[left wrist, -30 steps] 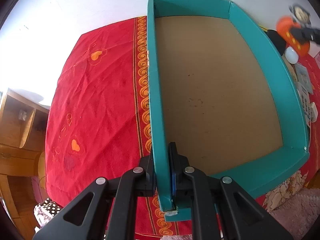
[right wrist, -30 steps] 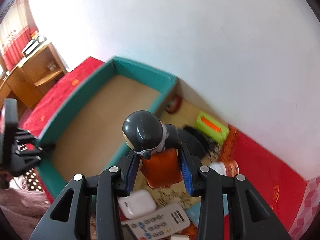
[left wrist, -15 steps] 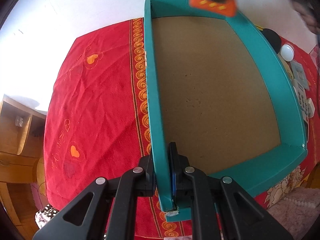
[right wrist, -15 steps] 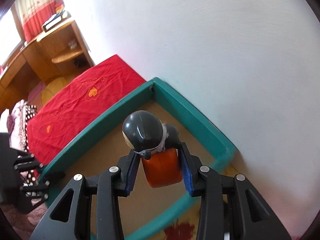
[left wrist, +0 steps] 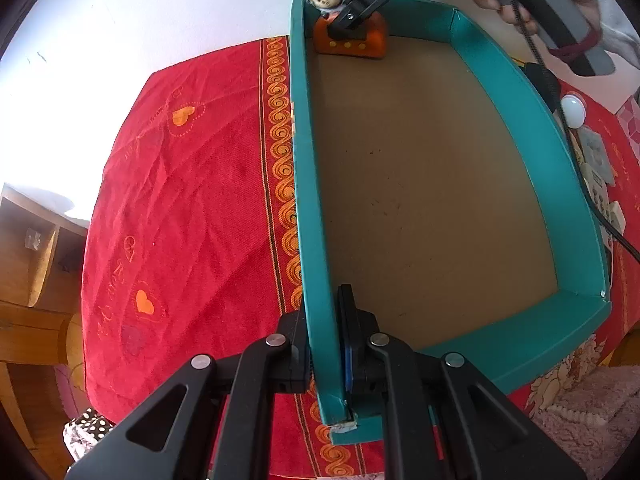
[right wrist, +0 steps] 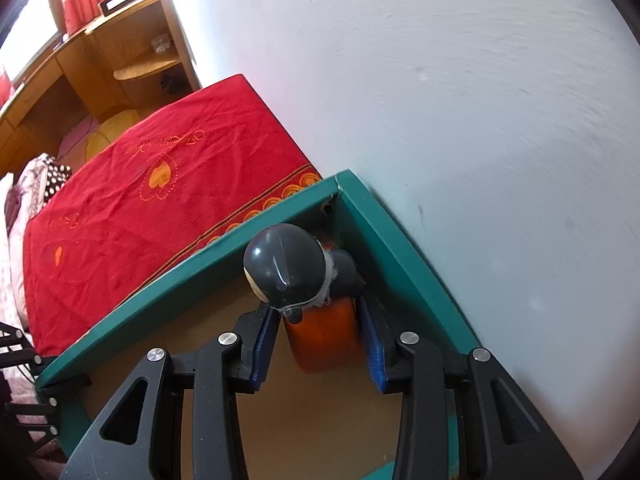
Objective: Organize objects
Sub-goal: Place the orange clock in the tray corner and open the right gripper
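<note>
My left gripper [left wrist: 326, 344] has its jaws clamped tight on the tray's [left wrist: 552, 168] left wall near the front corner, one finger inside and one outside. The tray's brown floor lies bare from there to the far end, so I have open room across nearly all of it; its far wall sits close against the white wall [right wrist: 460, 100]. My right gripper [right wrist: 320, 340] holds the toy [right wrist: 322, 340] between its blue pads, jaws partly closed on the orange body, in the tray's far left corner, just beside both walls. The toy has a dark grey round head over a rounded orange base with small yellow dots. A red cloth [left wrist: 192, 208] covers the table left of the tray. Right of the tray lie a white bulb [left wrist: 573, 111] and a remote [left wrist: 604, 200], with a black cable [left wrist: 576, 168] trailing over that rim.
</note>
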Tool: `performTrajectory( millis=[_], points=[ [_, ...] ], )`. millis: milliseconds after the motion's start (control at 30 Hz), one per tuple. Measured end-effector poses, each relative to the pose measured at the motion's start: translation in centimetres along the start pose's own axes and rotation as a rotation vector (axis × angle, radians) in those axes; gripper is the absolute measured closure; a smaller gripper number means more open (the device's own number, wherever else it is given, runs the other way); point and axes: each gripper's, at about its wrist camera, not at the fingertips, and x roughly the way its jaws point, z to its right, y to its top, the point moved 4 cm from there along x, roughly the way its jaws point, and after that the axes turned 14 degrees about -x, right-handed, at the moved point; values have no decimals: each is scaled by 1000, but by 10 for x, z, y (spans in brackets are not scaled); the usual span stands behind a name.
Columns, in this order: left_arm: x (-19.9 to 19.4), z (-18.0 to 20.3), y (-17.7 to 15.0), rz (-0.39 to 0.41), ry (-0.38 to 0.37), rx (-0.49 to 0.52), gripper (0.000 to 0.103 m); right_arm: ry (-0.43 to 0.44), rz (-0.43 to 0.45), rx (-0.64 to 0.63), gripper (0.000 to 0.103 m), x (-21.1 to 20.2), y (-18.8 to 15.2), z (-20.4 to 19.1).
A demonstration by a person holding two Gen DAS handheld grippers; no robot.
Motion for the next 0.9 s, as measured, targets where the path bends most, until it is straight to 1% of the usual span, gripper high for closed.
performTrajectory(
  millis=[167,467,533,567,600,733,800,900],
  points=[
    [0,1,0,-3,-5,-3,94,5,17,-7,64,6,5,2],
    [0,0,3,-10,-8,-12,94,-4,28,12,63,4,1,4],
    [0,-1,4,-11,-8,-14,94,-11,38,20,57,1,1,3],
    [0,-1,4,-11,-7,-14,94,-15,48,27,48,-3,0,3],
    [0,-1,4,-11,-7,-13,94,-14,53,34,43,-7,-3,2],
    [0,-2,3,-9,-11,-17,94,-1,94,77,42,-26,-9,0],
    [-1,-1,3,-7,-15,-24,94,-1,111,100,42,-40,-18,-1],
    [-1,-1,3,-1,-19,-27,94,-16,113,137,42,-59,-26,-6]
  ],
)
